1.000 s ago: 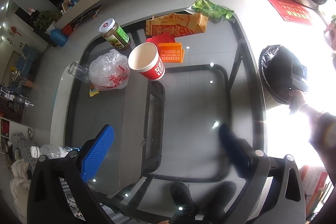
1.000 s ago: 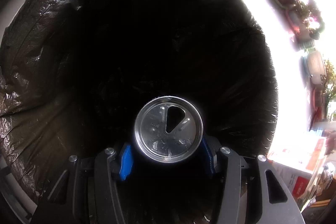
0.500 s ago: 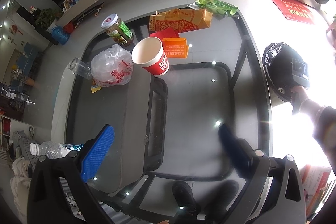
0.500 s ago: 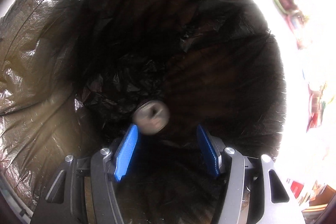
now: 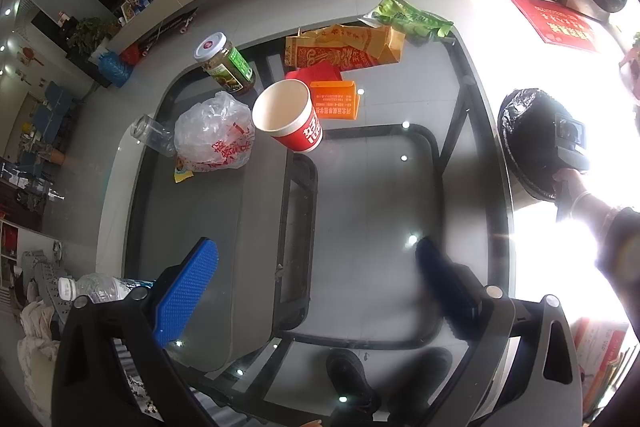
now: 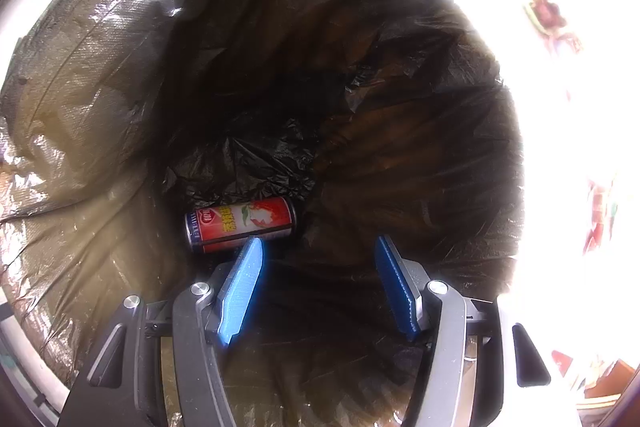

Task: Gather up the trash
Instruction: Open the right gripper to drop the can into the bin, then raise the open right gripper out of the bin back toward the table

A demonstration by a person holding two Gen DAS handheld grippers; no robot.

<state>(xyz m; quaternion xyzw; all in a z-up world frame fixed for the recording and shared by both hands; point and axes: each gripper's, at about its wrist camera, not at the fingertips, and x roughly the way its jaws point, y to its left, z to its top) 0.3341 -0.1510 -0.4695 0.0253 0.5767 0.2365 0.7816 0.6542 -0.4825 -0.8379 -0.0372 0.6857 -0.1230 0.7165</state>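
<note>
My right gripper [image 6: 318, 247] is open and empty, pointing down into the bin lined with a black bag [image 6: 360, 87]. A red drink can [image 6: 240, 225] lies on its side at the bottom of the bag. My left gripper [image 5: 316, 255] is open and empty, held above the glass table [image 5: 360, 187]. Far on the table stand a red paper cup [image 5: 292, 121], a crumpled plastic bag [image 5: 214, 137], a jar with a green label [image 5: 226, 65], an orange box [image 5: 334, 101], an orange paper bag [image 5: 344, 47] and a green packet [image 5: 412, 17]. The bin [image 5: 524, 135] stands right of the table, with the right gripper [image 5: 570, 143] over it.
A clear glass [image 5: 152, 135] lies left of the plastic bag. A water bottle [image 5: 96, 287] lies beside the left gripper's left finger. A red mat [image 5: 556, 25] lies on the floor at the far right. Shelves and a white appliance stand along the back wall.
The right gripper opened and let go of the can, which fell to the bottom of the bag and now lies on its side. The left gripper drifted slightly.
</note>
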